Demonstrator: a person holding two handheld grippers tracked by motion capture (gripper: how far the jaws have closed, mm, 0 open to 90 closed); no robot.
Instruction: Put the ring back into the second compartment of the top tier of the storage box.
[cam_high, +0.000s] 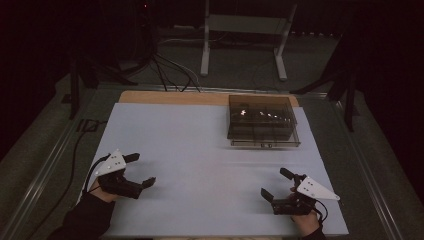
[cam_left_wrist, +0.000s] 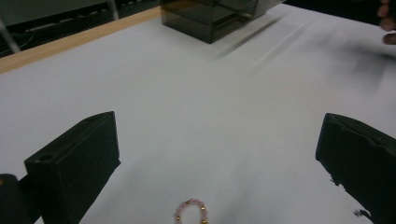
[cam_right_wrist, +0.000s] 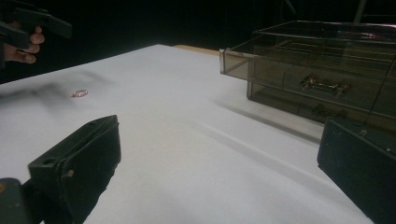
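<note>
Dim room, white table top (cam_high: 200, 150) with a bare wooden strip along its far edge. Far right on the white surface: a smoky, see-through drawer box (cam_high: 261, 119), its lowest drawer (cam_high: 265, 143) pulled a little toward the near side; from the right gripper view, a metal handle on a drawer front and the top tray standing out to the left. Near left: left gripper (cam_high: 141, 170), held in a hand with a dark sleeve, grey plate on top, jaws spread wide and released, nothing between them. From the left gripper view, a small ring of pink beads with gold spacers (cam_left_wrist: 191, 212) flat on the table, just in front of the camera and between the two black jaws, touching neither. Same bead ring visible from the right gripper view as a tiny pinkish loop at far left, below the other hand. Near right: right gripper (cam_high: 276, 184), also held in a hand, jaws likewise wide apart and empty, pointed toward the left and far side, well apart from the box.
</note>
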